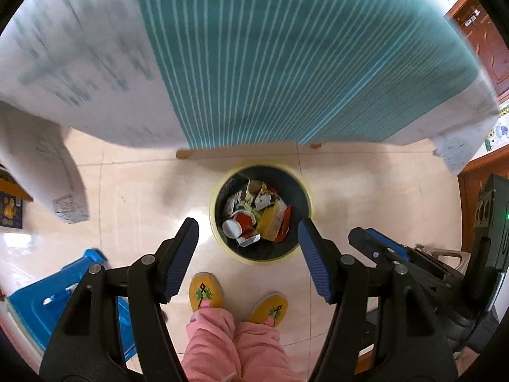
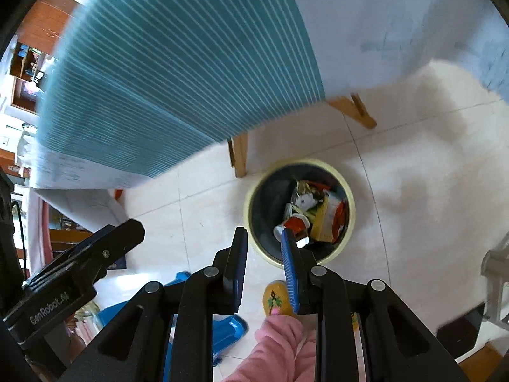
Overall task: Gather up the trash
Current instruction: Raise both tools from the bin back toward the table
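Yellow-rimmed and dark inside, the trash bin (image 1: 261, 215) sits on the tiled floor (image 1: 143, 197) straight ahead of and below both grippers, already holding the collected trash: a red-and-white paper cup (image 1: 240, 224), a yellow wrapper (image 1: 270, 222) and other crumpled packets.

The left gripper (image 1: 248, 254) stands with its jaws well apart and nothing between them. The right gripper (image 2: 264, 264) has its jaws close together but not touching, with only floor and bin rim showing through the gap, so it holds nothing either.

With both empty above a loaded bin, I judge the dropping step done. The next move calls for heading back to wherever more trash lies. None shows on the floor from where I stand, and the top of the tabletop is hidden.

For room: the tablecloth (image 1: 286, 63), teal-striked with white, hangs just beyond the bin, ahead of both grippers, and its hem and the wooden table legs (image 2: 240, 156) under it are the edges to clear. A blue stool (image 1: 63, 293) lies to the left of the left gripper. The person's yellow slippers (image 1: 205, 289) stand just behind the bin, beneath the grippers. To the right of the right gripper, the floor is bare and open.
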Demonstrator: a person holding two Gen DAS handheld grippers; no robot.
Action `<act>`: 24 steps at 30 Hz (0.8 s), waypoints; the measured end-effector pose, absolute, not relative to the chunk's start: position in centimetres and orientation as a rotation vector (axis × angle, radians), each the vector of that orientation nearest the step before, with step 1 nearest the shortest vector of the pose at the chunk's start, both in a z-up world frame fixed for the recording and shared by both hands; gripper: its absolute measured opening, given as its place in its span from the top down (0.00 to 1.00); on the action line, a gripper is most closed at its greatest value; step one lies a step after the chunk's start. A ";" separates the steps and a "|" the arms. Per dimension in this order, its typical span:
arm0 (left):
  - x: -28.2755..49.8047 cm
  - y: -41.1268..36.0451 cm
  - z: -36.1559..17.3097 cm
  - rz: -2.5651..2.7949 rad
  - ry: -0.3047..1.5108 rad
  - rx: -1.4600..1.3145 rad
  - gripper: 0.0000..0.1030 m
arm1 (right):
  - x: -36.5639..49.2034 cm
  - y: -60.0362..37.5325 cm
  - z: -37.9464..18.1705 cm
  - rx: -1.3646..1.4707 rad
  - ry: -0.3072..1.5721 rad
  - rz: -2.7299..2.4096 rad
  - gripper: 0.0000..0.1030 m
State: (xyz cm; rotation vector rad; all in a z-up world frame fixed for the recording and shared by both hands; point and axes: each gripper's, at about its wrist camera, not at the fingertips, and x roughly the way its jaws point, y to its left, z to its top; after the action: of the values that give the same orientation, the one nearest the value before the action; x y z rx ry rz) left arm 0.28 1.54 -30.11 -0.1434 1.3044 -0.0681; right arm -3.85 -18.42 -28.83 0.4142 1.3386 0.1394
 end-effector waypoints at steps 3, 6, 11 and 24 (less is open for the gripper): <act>-0.5 1.6 -26.1 -0.074 1.283 -0.122 0.40 | -4.0 -18.3 -24.7 0.405 1.312 0.154 0.79; -1.3 1.6 -22.8 -0.077 1.276 -0.076 0.40 | -4.5 -18.3 -20.5 0.393 1.283 0.182 0.79; -3.0 2.3 -17.1 -0.077 1.257 -0.049 0.40 | -5.5 -18.1 -14.6 0.369 1.239 0.228 0.79; -3.6 1.9 -2.2 -0.070 1.076 -0.030 0.40 | -6.4 -19.0 -2.1 0.360 1.065 0.326 0.78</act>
State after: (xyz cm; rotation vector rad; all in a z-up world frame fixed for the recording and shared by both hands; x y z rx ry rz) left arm -3.62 1.87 -2.23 -0.0299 1.0761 -0.0701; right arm -6.36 -19.00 -2.09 0.3603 1.0650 0.3262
